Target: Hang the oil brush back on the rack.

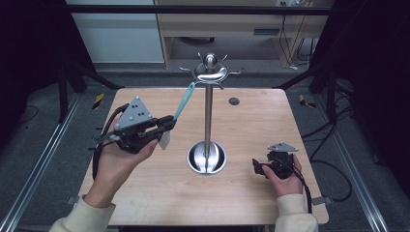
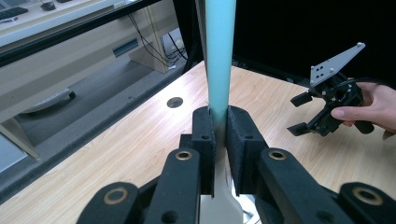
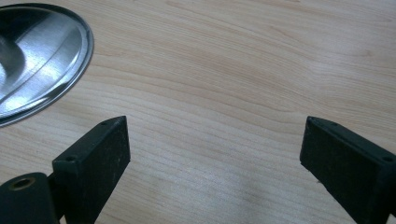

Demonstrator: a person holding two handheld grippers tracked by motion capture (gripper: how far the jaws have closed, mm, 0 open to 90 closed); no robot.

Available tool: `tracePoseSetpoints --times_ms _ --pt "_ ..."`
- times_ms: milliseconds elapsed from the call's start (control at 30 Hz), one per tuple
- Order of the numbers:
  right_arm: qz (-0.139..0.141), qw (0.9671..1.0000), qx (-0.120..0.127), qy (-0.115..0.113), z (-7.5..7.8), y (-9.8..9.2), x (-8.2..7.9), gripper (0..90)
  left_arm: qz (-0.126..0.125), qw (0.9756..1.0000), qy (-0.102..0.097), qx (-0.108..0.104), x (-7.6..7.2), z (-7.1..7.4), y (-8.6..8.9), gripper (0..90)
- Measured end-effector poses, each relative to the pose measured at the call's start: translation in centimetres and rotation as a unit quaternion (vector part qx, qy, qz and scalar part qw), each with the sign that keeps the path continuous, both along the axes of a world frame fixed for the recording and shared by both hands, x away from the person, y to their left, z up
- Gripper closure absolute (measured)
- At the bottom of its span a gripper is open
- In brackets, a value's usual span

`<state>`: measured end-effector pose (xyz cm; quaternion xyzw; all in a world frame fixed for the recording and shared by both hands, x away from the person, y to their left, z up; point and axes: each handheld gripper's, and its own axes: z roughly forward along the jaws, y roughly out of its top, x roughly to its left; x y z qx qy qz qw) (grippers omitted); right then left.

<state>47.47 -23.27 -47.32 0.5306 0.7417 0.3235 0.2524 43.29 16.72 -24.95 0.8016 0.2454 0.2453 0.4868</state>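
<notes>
**Spatula tip up at a hook of the rack, left gripper doing the work**

High view: a steel utensil rack (image 1: 208, 116) stands mid-table, its round base dish toward the person and its crown of hooks at the top of the pole. The left gripper (image 1: 167, 123) sits left of the pole, jaws clamped on a teal-handled spatula (image 1: 184, 101). The handle's long axis slants up and toward the crown, its far end just beside a left-hand hook; whether it touches cannot be told. The pale blade hangs below the jaws. By my reading, the coming move turns on that short gap between handle end and hook, and the left hand is by far the nearer one. The right gripper (image 1: 259, 166) rests low on the table, right of the base dish, well apart from the spatula.

Left gripper view: the pads are pressed tight on the spatula (image 2: 220, 56) where teal handle meets pale blade, the handle rising straight away from the jaws. The right gripper (image 2: 306, 112) shows beyond, in a hand, its jaws parted.

Right gripper view: the jaws stand wide with nothing between them, bare wood beneath, and the rim of the base dish (image 3: 56, 84) at the upper left.

The wooden table (image 1: 145, 193) is otherwise bare save a small grommet hole behind the rack; dark curtains flank it, and a desk stands beyond.
</notes>
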Motion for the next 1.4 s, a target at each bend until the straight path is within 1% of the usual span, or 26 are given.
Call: tracePoseSetpoints --times_ms 233,267,333,433,500,667,833,1167,1333,1400 --pt "0.0 1.0 0.0 0.0 0.0 0.0 0.0 9.0 0.0 1.0 0.0 0.0 0.1 -0.1 -0.1 81.8" --pt "0.0 1.0 0.0 0.0 0.0 0.0 0.0 9.0 0.002 1.0 0.001 -0.005 0.1 -0.2 -0.1 81.8" --pt "0.0 1.0 -0.001 0.0 0.0 0.0 0.0 9.0 0.001 1.0 0.001 -0.005 0.2 -0.4 -0.2 81.8" --pt "0.0 1.0 -0.001 -0.001 0.0 0.0 0.0 9.0 0.001 0.9999 0.004 -0.014 0.4 -0.7 -0.4 81.8" --pt "0.0 1.0 -0.001 0.0 0.0 0.0 0.0 9.0 0.002 0.9999 0.003 -0.015 0.5 -0.8 -0.6 81.8" --pt "0.001 1.0 -0.002 0.0 0.0 0.0 0.0 9.0 0.005 0.9999 0.0 -0.014 0.7 -1.0 -1.0 81.7" --pt "0.0 1.0 0.001 0.0 0.0 0.0 0.0 9.0 0.007 0.9998 0.0 -0.018 0.8 -1.2 -1.2 81.7" --pt "0.001 1.0 0.0 0.0 0.0 0.0 0.0 9.0 0.006 0.9999 0.002 -0.016 1.1 -1.3 -1.6 81.3" --pt "0.0 1.0 0.001 0.0 0.0 0.0 0.0 9.0 0.007 0.9998 0.006 -0.019 1.3 -1.3 -1.6 79.0" --pt "0.001 1.0 -0.001 -0.002 0.0 0.0 0.0 9.0 0.008 0.9997 0.006 -0.022 1.4 -1.3 -1.5 75.8"
